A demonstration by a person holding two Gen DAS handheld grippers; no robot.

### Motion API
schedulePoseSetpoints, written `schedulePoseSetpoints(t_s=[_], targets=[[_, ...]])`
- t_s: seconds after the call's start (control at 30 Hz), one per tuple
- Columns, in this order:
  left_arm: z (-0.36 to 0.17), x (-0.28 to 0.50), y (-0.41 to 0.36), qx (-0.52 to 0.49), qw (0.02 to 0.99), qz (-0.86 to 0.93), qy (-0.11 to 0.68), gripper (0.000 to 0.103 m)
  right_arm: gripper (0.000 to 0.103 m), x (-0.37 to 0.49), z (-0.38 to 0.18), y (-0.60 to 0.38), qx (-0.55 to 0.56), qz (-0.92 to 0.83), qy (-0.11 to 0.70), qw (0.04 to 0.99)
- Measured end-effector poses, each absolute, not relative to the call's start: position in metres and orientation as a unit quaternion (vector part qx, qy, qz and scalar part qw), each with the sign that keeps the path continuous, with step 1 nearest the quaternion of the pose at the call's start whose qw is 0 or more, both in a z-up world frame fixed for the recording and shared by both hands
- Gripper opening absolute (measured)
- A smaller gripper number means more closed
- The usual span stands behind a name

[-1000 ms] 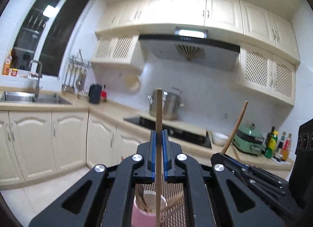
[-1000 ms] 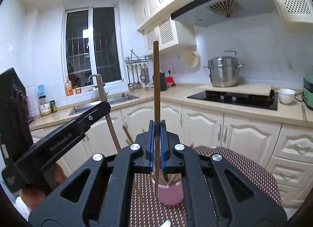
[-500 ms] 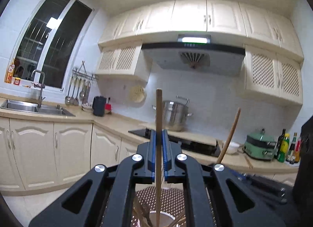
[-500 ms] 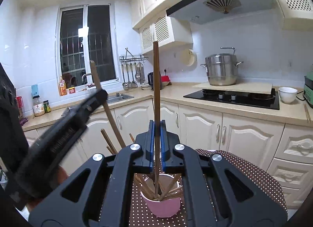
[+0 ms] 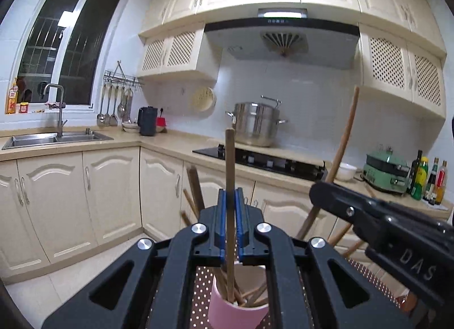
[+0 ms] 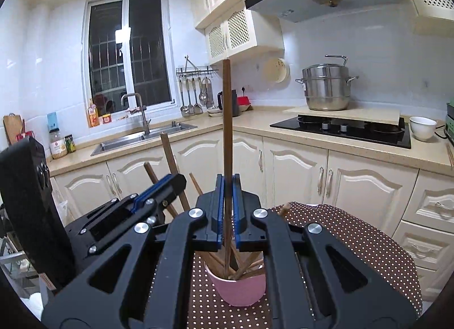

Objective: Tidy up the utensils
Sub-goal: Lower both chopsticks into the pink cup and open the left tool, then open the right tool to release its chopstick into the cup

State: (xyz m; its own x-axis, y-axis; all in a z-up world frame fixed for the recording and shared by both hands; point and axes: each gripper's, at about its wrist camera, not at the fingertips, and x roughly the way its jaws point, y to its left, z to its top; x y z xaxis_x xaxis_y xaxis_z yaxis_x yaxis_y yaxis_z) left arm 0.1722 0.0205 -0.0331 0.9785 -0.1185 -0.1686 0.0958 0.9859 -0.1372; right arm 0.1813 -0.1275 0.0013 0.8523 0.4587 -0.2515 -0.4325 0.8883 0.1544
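A pink cup (image 5: 235,310) holding several wooden chopsticks stands on a brown dotted cloth (image 6: 354,232); it also shows in the right wrist view (image 6: 241,289). My left gripper (image 5: 230,215) is shut on an upright brown chopstick (image 5: 230,164) whose lower end is inside the cup. My right gripper (image 6: 227,204) is shut on another upright chopstick (image 6: 227,119), its lower end in the cup too. Each gripper shows in the other's view, the right one (image 5: 377,224) and the left one (image 6: 159,195).
A kitchen counter (image 6: 326,136) runs behind with a sink (image 6: 142,139), a black hob (image 6: 340,129), a steel pot (image 6: 326,88), a white bowl (image 6: 422,127) and hanging ladles (image 6: 193,96). Bottles (image 5: 428,178) and a green cooker (image 5: 386,173) stand at the right.
Both grippers have come down toward the cup with their chopsticks, whose lower ends now sit inside it. The two grippers have moved closer together.
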Motion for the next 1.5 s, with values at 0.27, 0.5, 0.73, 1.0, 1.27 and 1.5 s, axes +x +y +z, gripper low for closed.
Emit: schedulePoseSetpoints(t_s=[0.27,0.5,0.73,1.0,1.27,1.5], targets=[[-0.044,0.172,0.022,-0.059,0.990,-0.051,0.114,0.007,0.006,0.181,-0.007,-0.122,0.040,0.230,0.155,0.960],[-0.027,0.154,0.040,-0.090,0.991,-0.057,0.084,0.035,0.006,0.178,-0.012,-0.121,0.038,0.224,0.161,0.960],[-0.020,0.146,0.048,-0.088,0.992,-0.041,0.085,0.040,0.006,0.178,-0.018,-0.114,0.032,0.218,0.168,0.961],[-0.021,0.137,0.055,-0.071,0.993,-0.022,0.092,0.045,0.006,0.178,-0.023,-0.112,0.030,0.209,0.177,0.961],[-0.019,0.127,0.063,-0.047,0.994,0.002,0.098,0.047,0.008,0.175,-0.032,-0.104,0.026,0.202,0.194,0.960],[-0.018,0.115,0.069,-0.038,0.993,0.017,0.110,0.048,0.032,0.169,-0.033,-0.107,0.041,0.197,0.198,0.959]])
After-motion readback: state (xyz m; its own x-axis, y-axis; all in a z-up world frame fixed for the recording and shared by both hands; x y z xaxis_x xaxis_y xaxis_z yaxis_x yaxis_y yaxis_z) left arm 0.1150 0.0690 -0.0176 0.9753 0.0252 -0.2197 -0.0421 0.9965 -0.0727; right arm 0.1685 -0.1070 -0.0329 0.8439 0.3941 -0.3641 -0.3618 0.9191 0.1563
